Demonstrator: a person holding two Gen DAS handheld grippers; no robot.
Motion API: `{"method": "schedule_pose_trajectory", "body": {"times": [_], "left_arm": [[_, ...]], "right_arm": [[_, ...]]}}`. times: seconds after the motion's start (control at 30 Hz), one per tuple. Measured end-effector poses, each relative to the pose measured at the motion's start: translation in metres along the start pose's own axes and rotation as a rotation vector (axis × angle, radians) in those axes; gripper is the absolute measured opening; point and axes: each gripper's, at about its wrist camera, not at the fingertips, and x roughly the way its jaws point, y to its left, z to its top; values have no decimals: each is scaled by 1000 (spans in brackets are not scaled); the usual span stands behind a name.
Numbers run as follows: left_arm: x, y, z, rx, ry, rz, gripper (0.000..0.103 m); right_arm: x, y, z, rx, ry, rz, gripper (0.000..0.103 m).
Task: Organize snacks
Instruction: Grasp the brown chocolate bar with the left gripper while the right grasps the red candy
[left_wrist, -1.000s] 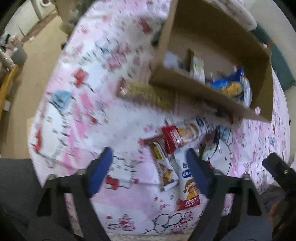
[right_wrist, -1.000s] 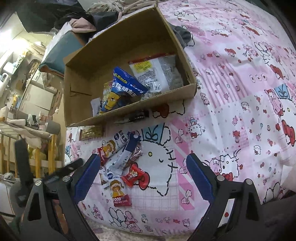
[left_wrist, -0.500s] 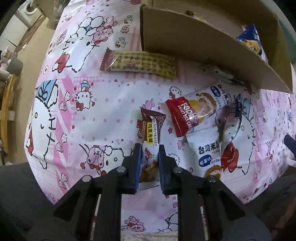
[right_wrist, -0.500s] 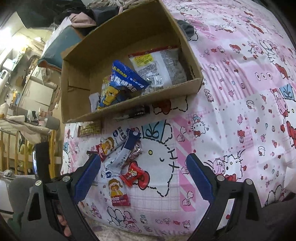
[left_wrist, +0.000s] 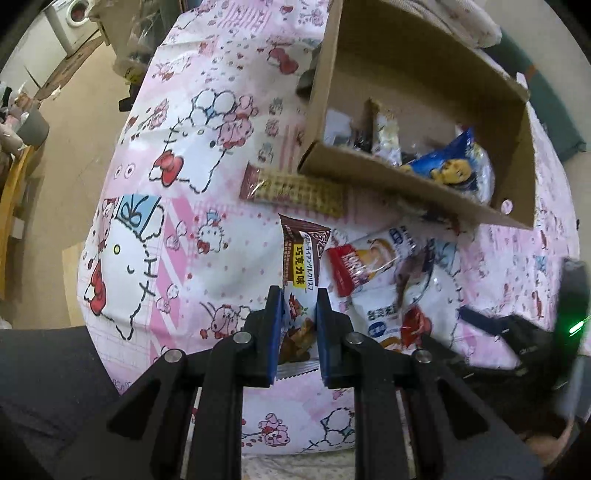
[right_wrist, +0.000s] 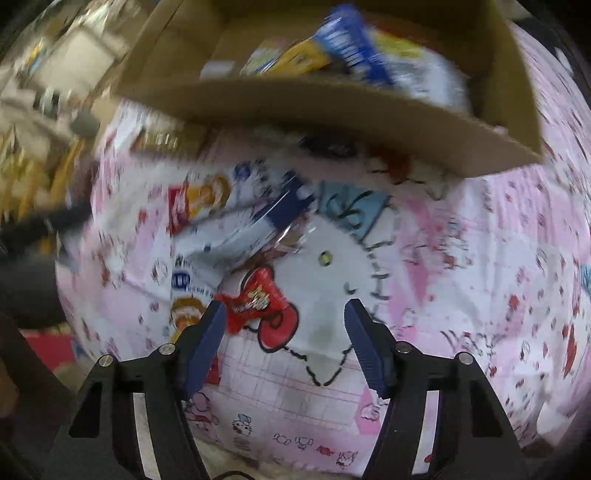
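The left gripper is clamped on the near end of the chocolate bar, which points toward the box on the far side; a wafer pack lies across the way, touching the box's near wall, and a pile of packets sits just right of the bar. The right gripper is spread wide over the sheet, its left finger apparently touching a red candy, though that view is blurred. Open sheet lies left of the bar and right of the candy.
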Motion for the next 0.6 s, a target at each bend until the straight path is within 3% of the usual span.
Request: {"method": "schedule_pose_trajectory", "body": {"times": [0.23,0.33,0.4,0.6], "left_arm": [[3,-3,10,-13,-9,-17,14],[1,-1,14,-29,-15,-20,14],[1,1,14,-36,-17,-22,14],[0,-1,12,-16,-25,-6,14]], "right_arm": [[21,26,1,-116,22,-24,64],[23,30,5,-136,8,-13,53],[23,32,6,-138,6,-11,38],[18,26,5,-122,10,3,26]]}}
